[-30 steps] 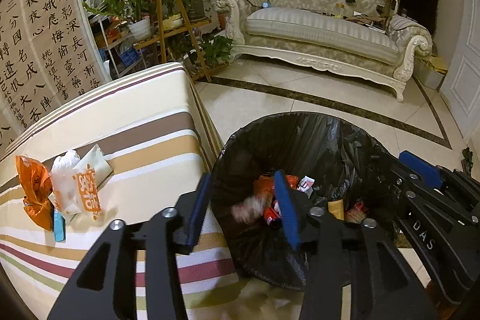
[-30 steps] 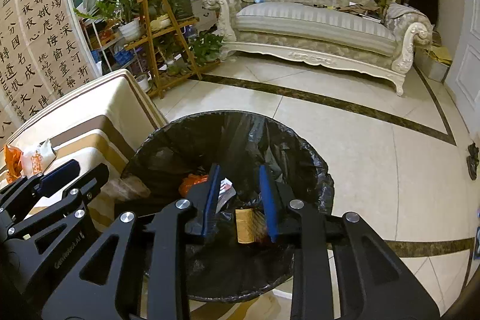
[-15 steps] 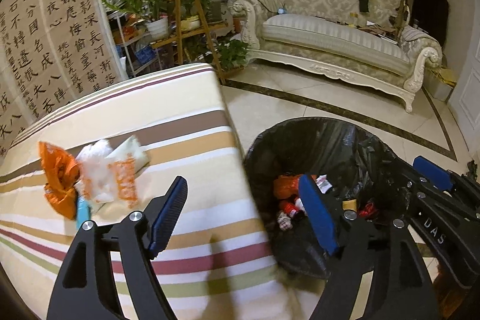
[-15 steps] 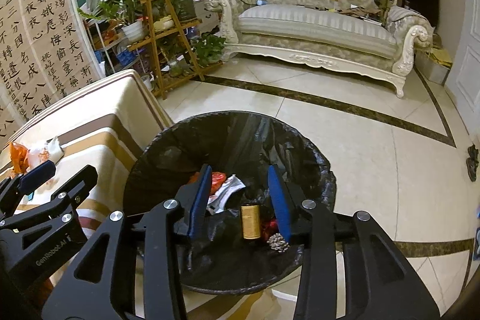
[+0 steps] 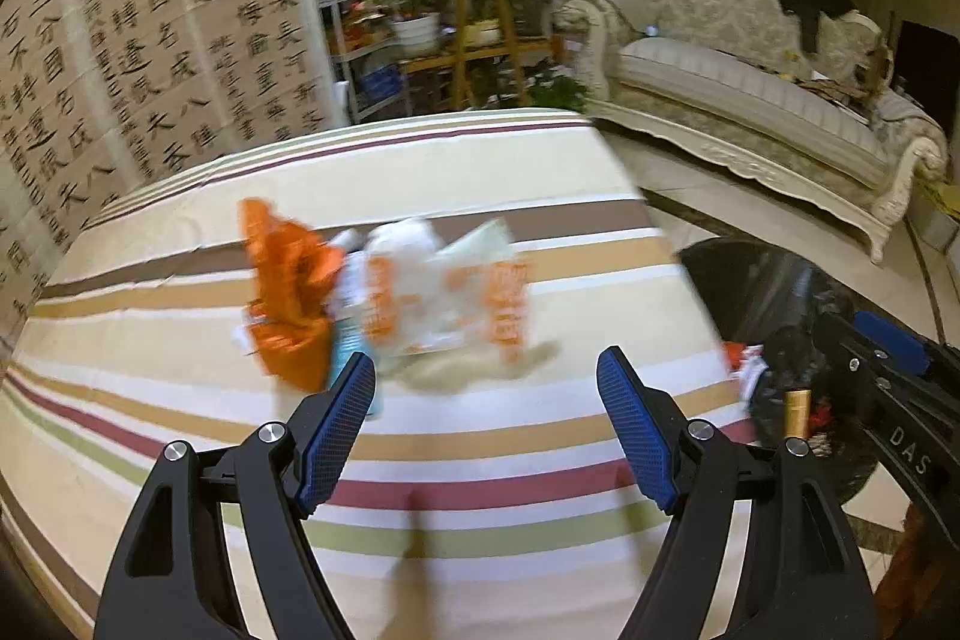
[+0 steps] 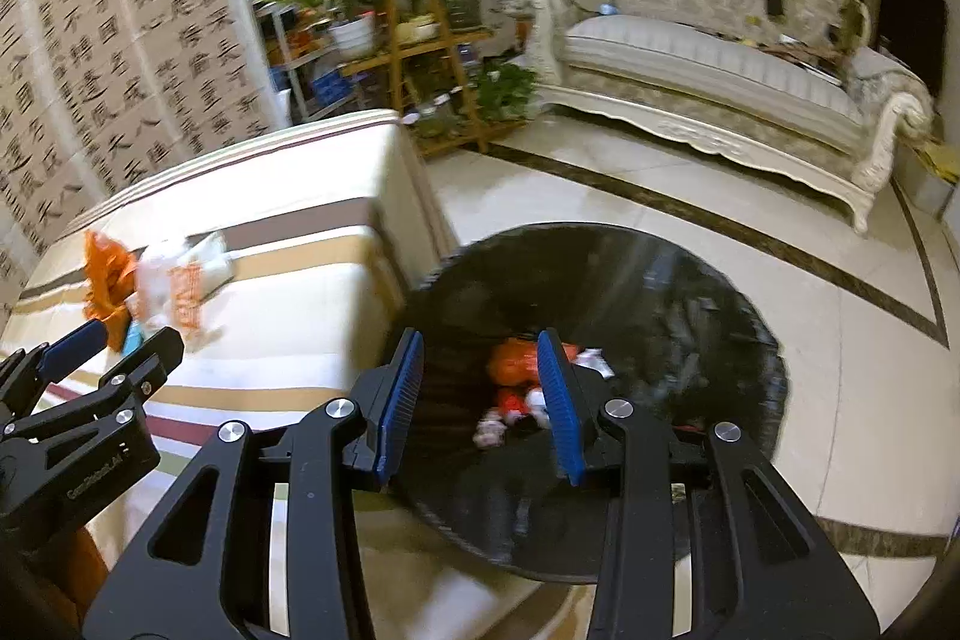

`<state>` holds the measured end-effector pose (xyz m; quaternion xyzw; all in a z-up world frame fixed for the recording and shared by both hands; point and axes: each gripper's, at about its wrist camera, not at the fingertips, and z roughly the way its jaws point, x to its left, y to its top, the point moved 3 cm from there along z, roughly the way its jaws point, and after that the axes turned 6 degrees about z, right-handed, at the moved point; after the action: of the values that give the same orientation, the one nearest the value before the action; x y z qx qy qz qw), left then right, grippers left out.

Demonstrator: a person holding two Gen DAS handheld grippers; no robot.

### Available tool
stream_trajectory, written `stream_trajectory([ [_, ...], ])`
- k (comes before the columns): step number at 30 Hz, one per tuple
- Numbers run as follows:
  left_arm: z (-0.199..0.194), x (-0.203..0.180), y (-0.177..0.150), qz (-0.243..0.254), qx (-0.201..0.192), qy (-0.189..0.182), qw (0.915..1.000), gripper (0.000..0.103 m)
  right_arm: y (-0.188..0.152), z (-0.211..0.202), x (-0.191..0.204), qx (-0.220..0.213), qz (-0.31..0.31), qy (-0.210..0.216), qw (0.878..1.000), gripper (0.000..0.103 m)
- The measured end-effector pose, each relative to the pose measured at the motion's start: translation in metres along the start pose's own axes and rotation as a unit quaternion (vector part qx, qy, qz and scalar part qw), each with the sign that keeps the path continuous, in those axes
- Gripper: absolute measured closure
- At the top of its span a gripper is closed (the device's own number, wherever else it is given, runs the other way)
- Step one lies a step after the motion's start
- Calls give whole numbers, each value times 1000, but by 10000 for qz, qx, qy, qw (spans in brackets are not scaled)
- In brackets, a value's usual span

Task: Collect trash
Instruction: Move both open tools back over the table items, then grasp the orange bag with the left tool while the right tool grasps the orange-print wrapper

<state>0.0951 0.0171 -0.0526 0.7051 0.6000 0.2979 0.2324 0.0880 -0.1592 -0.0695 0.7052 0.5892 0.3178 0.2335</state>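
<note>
Sofa (image 6: pixel 708 64) at 1 o'clock and plant stand (image 6: pixel 420 46) at 12 sit well apart from our work, no obstruction. Counter (image 5: pixel 420 460) with striped cloth carries what's left: orange wrapper (image 5: pixel 288 292), white bag with orange print (image 5: pixel 444 286) and a small blue item (image 5: pixel 345 349) touching them, all bunched at 11 o'clock of the left tongs (image 5: pixel 486 436). Bin with black liner (image 6: pixel 690 316) stands on the floor just beside the counter edge, already holding several pieces (we judge the task partly done). Left tongs spread wide, empty, aimed at the pile. Right tongs (image 6: pixel 480 394) partly spread, empty, above the bin. Path to the pile looks clear; wrappers overlap, so we may grab two at once.
</note>
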Motion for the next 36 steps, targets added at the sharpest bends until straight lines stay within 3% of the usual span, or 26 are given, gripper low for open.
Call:
stream_trajectory([
  [9,7,61,-8,-444,90,340,9984,29,-2,10,60,183,-443,410,9980,64],
  [18,23,87,0,-641,152,327,9973,30,10,22,97,205,-669,550,9960,63],
  [26,24,90,-2,-555,205,72,9982,69,22,38,115,281,-751,620,9948,63],
  [36,14,95,-9,-561,168,28,9983,70,12,40,133,435,-946,723,9919,62],
])
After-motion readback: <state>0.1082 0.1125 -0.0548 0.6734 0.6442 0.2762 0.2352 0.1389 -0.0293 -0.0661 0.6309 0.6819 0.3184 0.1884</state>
